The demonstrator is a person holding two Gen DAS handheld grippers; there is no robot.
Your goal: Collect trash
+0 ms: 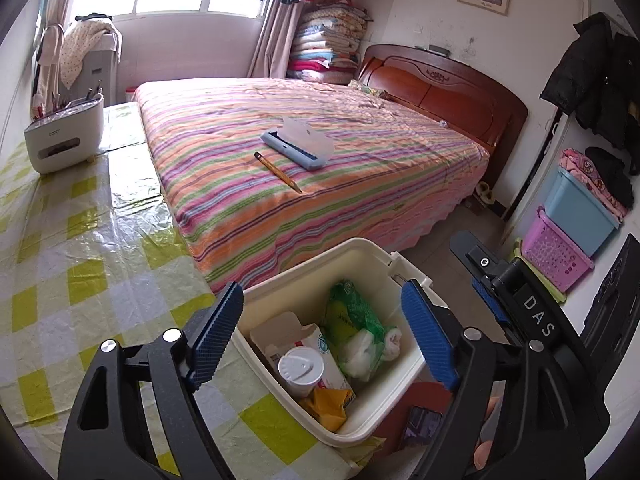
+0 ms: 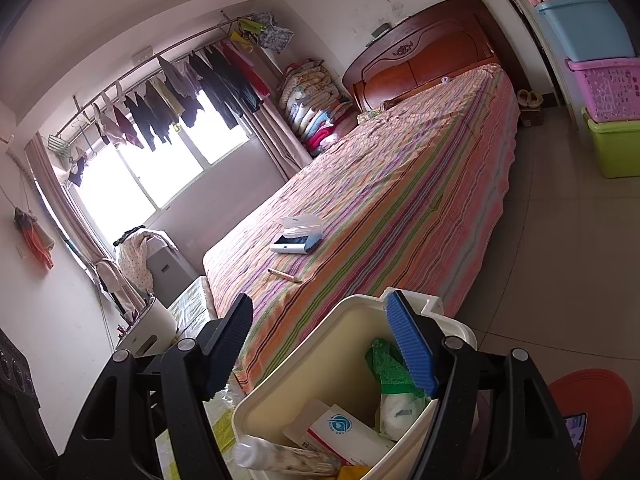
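Left: glossy yellow-check plastic cloth on worktop [image 1: 80,264]. Cream plastic trash bin [image 1: 280,280], rectangular, sits at worktop edge beside striped bed [image 1: 320,160]; holds white lidded cup [image 1: 301,368], cardboard carton [image 1: 320,344], crinkled green bag [image 1: 352,316]. Left claw [image 1: 324,336] released, ribbed blue pads straddling bin. Right claw [image 2: 328,348] released above bin; body lettered "DAS".

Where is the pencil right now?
The pencil lies on the striped bed cover, just in front of the blue pencil case, toward the foot of the bed beyond the trash bin; neither gripper holds it.
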